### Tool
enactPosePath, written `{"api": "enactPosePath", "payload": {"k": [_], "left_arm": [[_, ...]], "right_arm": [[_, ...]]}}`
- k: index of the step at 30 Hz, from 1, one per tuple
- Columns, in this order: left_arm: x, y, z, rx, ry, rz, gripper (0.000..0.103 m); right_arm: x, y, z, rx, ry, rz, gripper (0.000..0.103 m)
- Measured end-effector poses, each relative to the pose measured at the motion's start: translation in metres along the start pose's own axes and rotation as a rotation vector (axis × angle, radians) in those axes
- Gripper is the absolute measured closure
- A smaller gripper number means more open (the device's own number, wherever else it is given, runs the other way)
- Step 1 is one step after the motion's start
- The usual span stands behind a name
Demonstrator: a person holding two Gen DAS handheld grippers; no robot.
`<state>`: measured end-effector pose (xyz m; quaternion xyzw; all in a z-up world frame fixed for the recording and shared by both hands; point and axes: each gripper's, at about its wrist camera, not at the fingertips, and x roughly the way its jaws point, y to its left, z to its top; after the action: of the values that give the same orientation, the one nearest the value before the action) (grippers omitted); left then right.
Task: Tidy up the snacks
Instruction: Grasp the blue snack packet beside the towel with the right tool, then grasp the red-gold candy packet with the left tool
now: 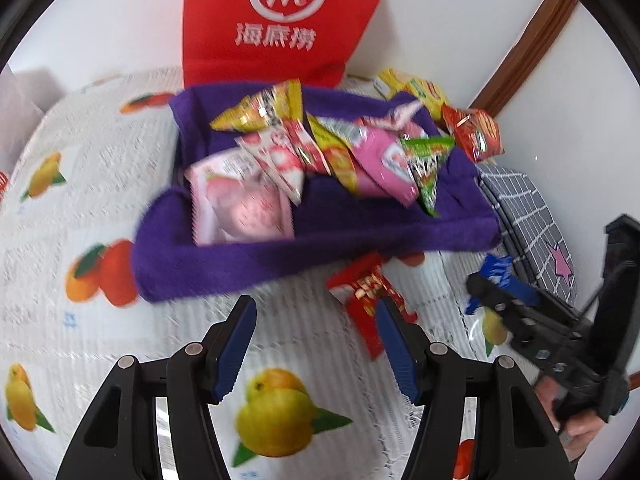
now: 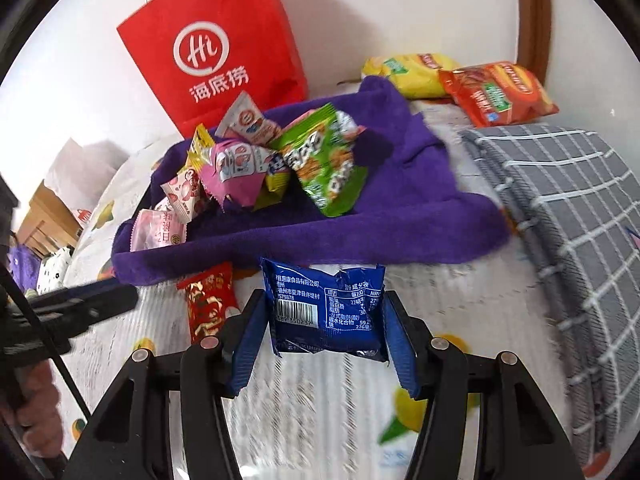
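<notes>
The right gripper point(image 2: 324, 340) is clamping a blue snack packet point(image 2: 326, 312) by its two side edges, the packet standing flat between the pads with its printed back facing the camera and its long axis running across from pad to pad, above the fruit-print cloth point(image 2: 320, 408). The left gripper point(image 1: 316, 344) is hanging with its jaws apart and nothing between them; a red packet point(image 1: 366, 296) is lying on the cloth just beyond its right pad, long axis slanting away toward the purple towel point(image 1: 312, 240), where more snacks point(image 1: 332, 152) are piled
</notes>
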<state>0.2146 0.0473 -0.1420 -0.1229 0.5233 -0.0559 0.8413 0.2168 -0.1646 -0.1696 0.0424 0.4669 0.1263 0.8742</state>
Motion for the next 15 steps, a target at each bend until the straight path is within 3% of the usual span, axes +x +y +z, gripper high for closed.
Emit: {"api": "enactPosePath", "payload": {"k": [8, 15], "left_arm": [[0.039, -0.02, -0.016, -0.075, 0.079, -0.046, 0.043], [0.052, -0.044, -0.009, -0.096, 0.039, 0.012, 0.039]], "right_arm": [[-0.03, -0.025, -0.012, 0.011, -0.042, -0.002, 0.046], [-0.039, -0.04, -0.021, 0.02, -0.047, 0.0, 0.046]]}}
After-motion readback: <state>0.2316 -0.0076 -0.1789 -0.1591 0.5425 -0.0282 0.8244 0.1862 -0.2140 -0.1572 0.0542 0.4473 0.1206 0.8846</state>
